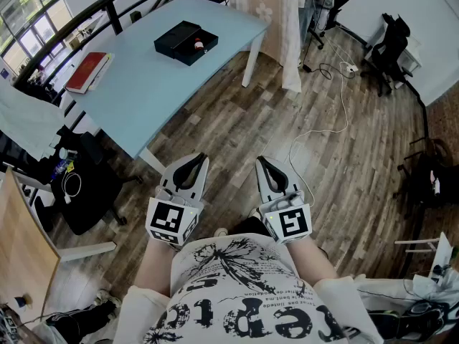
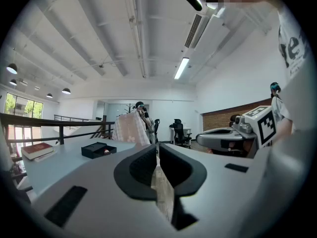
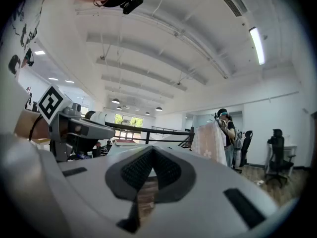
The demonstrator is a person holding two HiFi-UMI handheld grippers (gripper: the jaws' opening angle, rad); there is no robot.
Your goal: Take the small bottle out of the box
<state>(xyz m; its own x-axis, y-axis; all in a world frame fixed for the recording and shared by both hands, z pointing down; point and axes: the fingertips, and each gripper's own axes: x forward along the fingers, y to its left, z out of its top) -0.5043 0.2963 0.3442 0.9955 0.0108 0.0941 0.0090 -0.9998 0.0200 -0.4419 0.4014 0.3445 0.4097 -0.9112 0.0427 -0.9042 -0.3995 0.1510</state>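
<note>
Over the plank floor (image 1: 344, 192), left gripper (image 1: 198, 159) and right gripper (image 1: 261, 162) press ribbed black fingers (image 2: 141, 167) together.

A shallow black box (image 1: 177, 39) sits open and flat on a pale blue table (image 1: 143, 92), far off and left of centre. The small bottle (image 1: 199, 46) lies inside the box's right half. It looks whitish with a red part, and is too small to show finer detail.
</note>
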